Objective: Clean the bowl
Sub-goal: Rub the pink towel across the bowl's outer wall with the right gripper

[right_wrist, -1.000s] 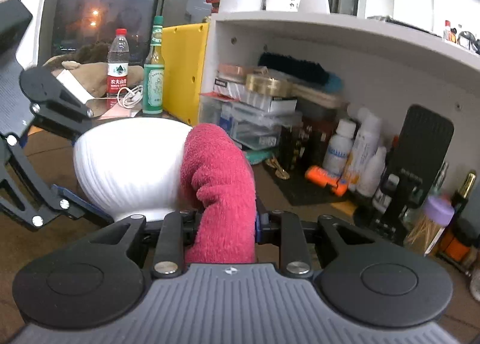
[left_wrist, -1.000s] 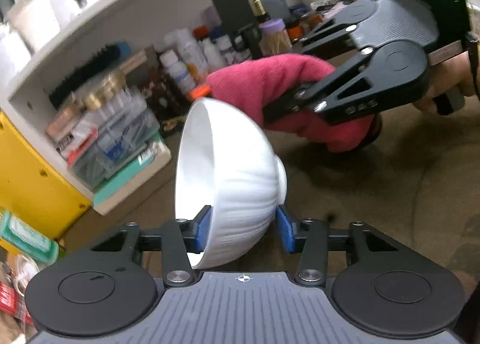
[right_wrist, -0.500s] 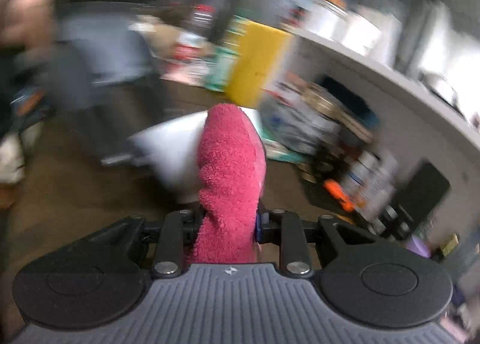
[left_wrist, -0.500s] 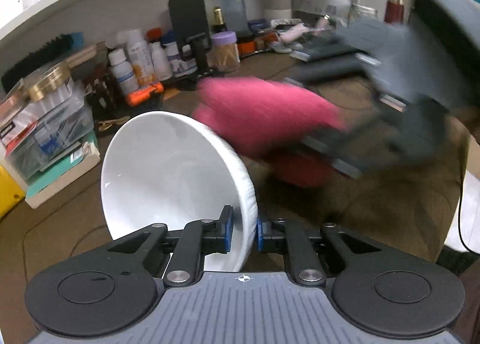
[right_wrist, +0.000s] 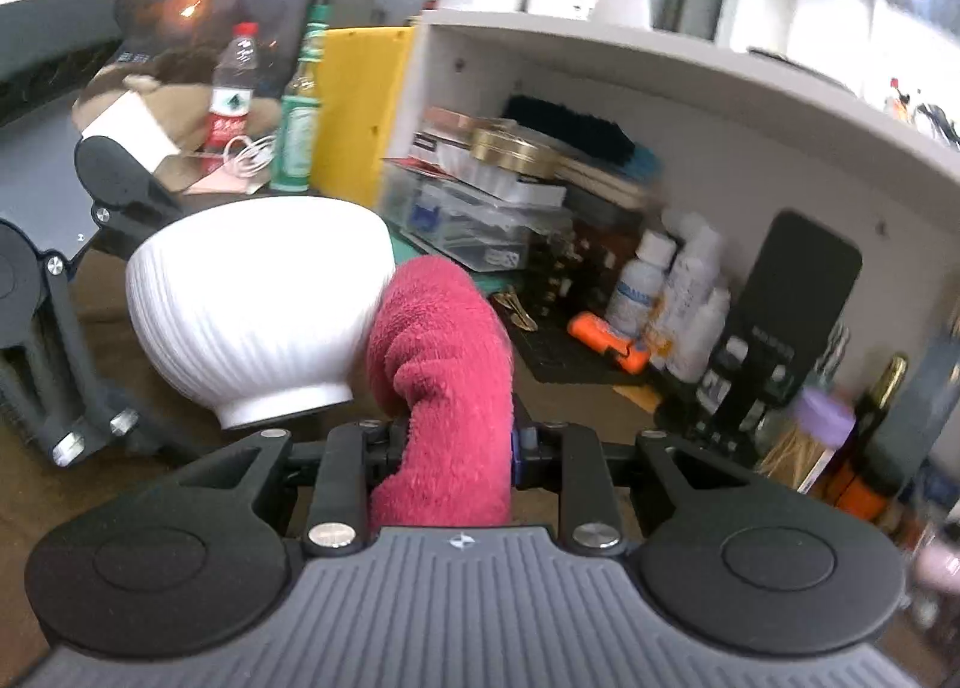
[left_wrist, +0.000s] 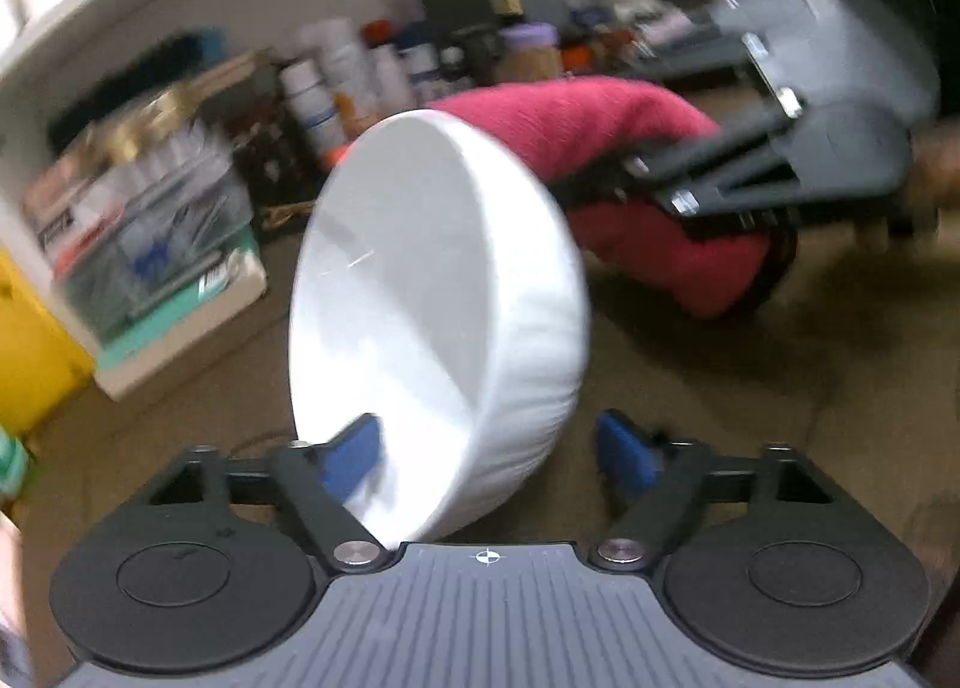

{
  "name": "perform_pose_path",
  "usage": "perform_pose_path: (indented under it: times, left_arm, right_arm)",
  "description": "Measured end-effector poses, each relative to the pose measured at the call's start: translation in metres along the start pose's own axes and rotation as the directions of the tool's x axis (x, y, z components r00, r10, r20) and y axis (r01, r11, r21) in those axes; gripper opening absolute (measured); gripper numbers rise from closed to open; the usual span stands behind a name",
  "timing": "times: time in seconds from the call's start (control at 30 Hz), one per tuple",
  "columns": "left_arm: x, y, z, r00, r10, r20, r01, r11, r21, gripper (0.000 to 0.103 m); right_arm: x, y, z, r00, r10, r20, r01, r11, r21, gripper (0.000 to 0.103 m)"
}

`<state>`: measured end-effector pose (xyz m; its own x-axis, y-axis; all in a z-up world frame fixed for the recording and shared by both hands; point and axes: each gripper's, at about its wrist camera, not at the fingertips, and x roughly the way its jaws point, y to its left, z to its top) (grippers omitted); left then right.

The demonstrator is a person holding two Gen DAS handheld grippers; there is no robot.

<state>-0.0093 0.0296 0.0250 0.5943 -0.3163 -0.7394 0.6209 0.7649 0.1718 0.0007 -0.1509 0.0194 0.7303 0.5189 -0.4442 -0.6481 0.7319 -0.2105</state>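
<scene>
With the left tongs [left_wrist: 486, 454] just spreading around the rim at 6 o'clock and the right tongs [right_wrist: 456, 442] pinching the soft cloth [right_wrist: 444, 364], the glazed bowl [left_wrist: 432, 304] looks slippery and breakable.

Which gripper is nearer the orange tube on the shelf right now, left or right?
Right. The right gripper, jaws shut on the pink cloth, sits just short of the orange tube. The left gripper, jaws straddling the white bowl, is farther back.

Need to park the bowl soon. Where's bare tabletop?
Bare brown tabletop lies right of the white bowl, below the pink cloth and right gripper. Crowded: bottles and stacked boxes under the shelf.
</scene>
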Motion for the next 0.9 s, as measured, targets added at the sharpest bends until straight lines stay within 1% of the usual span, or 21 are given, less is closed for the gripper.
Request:
perform_pose_path:
  times: [0.03,0.07,0.1,0.17,0.2,0.27,0.3,0.4,0.5,0.57,0.6,0.67,0.7,0.73,0.77,0.8,0.83,0.87,0.9]
  left_arm:
    - [-0.001,0.000,0.001,1.000,-0.012,0.000,0.012,1.000,0.001,0.027]
    - [-0.003,-0.004,0.004,1.000,-0.012,-0.012,0.012,1.000,0.022,0.023]
    - [-0.006,-0.007,0.007,1.000,-0.015,-0.022,0.016,0.999,0.036,0.021]
    - [-0.011,-0.006,0.010,0.997,-0.068,-0.027,0.068,0.998,0.003,0.020]
    - [-0.018,-0.007,0.010,0.994,-0.110,-0.027,0.110,0.994,-0.009,0.020]
    - [-0.025,-0.012,0.007,0.990,-0.137,-0.021,0.137,0.990,-0.015,0.019]
    - [-0.028,-0.015,0.005,0.989,-0.148,-0.017,0.148,0.989,-0.029,0.019]
    - [-0.033,-0.019,-0.001,0.989,-0.148,-0.013,0.148,0.988,-0.042,0.020]
    - [-0.032,-0.013,-0.003,0.986,-0.167,-0.002,0.166,0.984,-0.070,0.021]
    - [-0.031,-0.011,-0.001,0.984,-0.175,0.003,0.175,0.982,-0.074,0.022]
    - [-0.030,-0.010,0.000,0.984,-0.177,0.004,0.177,0.981,-0.073,0.022]
    - [-0.030,-0.010,0.003,0.983,-0.181,0.000,0.181,0.981,-0.069,0.021]
    - [-0.030,-0.010,0.004,0.983,-0.181,-0.002,0.181,0.982,-0.063,0.022]
    - [-0.032,-0.012,0.004,0.986,-0.167,-0.002,0.167,0.985,-0.043,0.023]
    - [-0.033,-0.014,0.004,0.988,-0.154,-0.001,0.154,0.988,-0.023,0.040]
    - [-0.034,-0.016,0.004,0.991,-0.136,0.001,0.136,0.991,-0.002,0.073]
    - [-0.035,-0.017,0.002,0.995,-0.100,0.004,0.099,0.995,0.026,0.092]
    - [-0.037,-0.019,0.000,0.998,-0.059,0.009,0.058,0.997,0.058,0.101]
    - [-0.038,-0.020,-0.003,1.000,-0.003,0.021,0.001,0.995,0.099,0.095]
  right_arm:
    - [0.001,0.000,-0.001,1.000,-0.001,-0.006,0.001,1.000,-0.005,0.026]
    - [-0.001,0.000,-0.001,1.000,0.001,-0.005,-0.001,1.000,-0.013,0.026]
    - [-0.003,0.000,-0.001,1.000,0.006,-0.001,-0.007,1.000,-0.021,0.026]
    - [-0.010,0.000,0.000,1.000,0.020,0.017,-0.019,0.999,-0.045,0.026]
    - [-0.013,0.001,0.002,0.999,0.030,0.029,-0.028,0.998,-0.062,0.027]
    - [-0.026,0.014,0.006,0.997,0.066,0.045,-0.059,0.988,-0.141,0.027]
    - [-0.032,0.022,0.006,0.996,0.083,0.036,-0.075,0.981,-0.181,0.027]
    - [-0.049,0.040,0.001,0.992,0.128,0.005,-0.122,0.955,-0.272,0.027]
    - [-0.077,0.060,-0.013,0.981,0.190,-0.039,-0.191,0.911,-0.365,0.026]
    - [-0.098,0.068,-0.016,0.970,0.238,-0.040,-0.234,0.888,-0.396,0.026]
    - [-0.102,0.069,-0.014,0.970,0.241,-0.035,-0.235,0.889,-0.393,0.024]
    - [-0.098,0.067,-0.009,0.980,0.198,-0.018,-0.190,0.906,-0.378,0.024]
    - [-0.093,0.064,-0.006,0.986,0.167,-0.009,-0.160,0.920,-0.359,0.024]
    - [-0.080,0.052,0.000,0.993,0.121,0.006,-0.114,0.947,-0.300,0.025]
    - [-0.065,0.038,0.006,0.996,0.082,0.018,-0.076,0.973,-0.216,0.026]
    - [-0.057,0.031,0.008,0.998,0.065,0.017,-0.061,0.983,-0.172,0.026]
    - [-0.049,0.026,0.008,0.999,0.045,0.019,-0.041,0.989,-0.145,0.026]
    - [-0.038,0.019,0.009,1.000,0.020,0.020,-0.018,0.994,-0.110,0.026]
    - [-0.030,0.014,0.008,1.000,0.015,0.018,-0.013,0.996,-0.089,0.026]
